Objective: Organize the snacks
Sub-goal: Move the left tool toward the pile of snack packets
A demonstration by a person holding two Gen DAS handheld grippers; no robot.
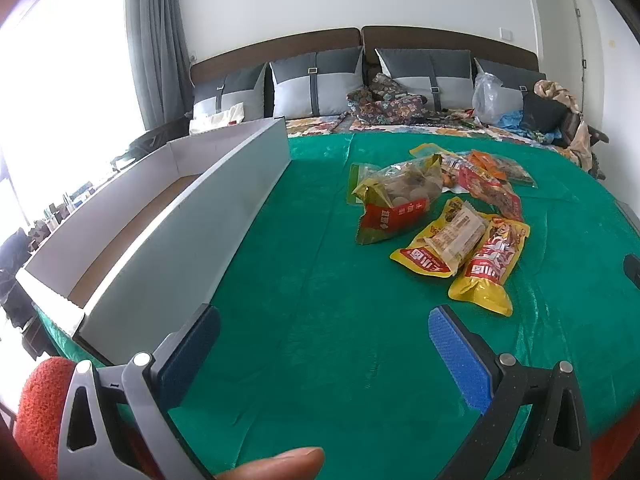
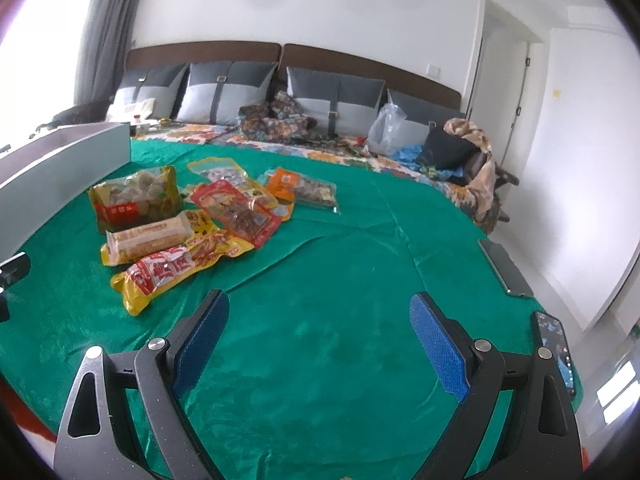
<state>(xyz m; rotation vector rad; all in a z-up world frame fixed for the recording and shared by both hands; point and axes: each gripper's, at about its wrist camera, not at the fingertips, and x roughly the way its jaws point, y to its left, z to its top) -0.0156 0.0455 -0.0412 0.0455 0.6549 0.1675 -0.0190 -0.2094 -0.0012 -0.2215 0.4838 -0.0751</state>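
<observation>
A home bedroom: a bed (image 2: pixel 280 142) with a brown headboard (image 2: pixel 200 50), grey pillows (image 2: pixel 224 92), and curtains (image 1: pixel 156 40).

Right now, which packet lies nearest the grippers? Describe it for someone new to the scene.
On the green cloth, right of the white box, sits a snack pile. At its near edge lies a long yellow packet with a red printed panel, overlapped by nothing.

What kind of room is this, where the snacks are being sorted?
Most likely a bedroom: a bed with a brown headboard and grey pillows stands behind the green-covered table, with a curtained window beside it.
</observation>
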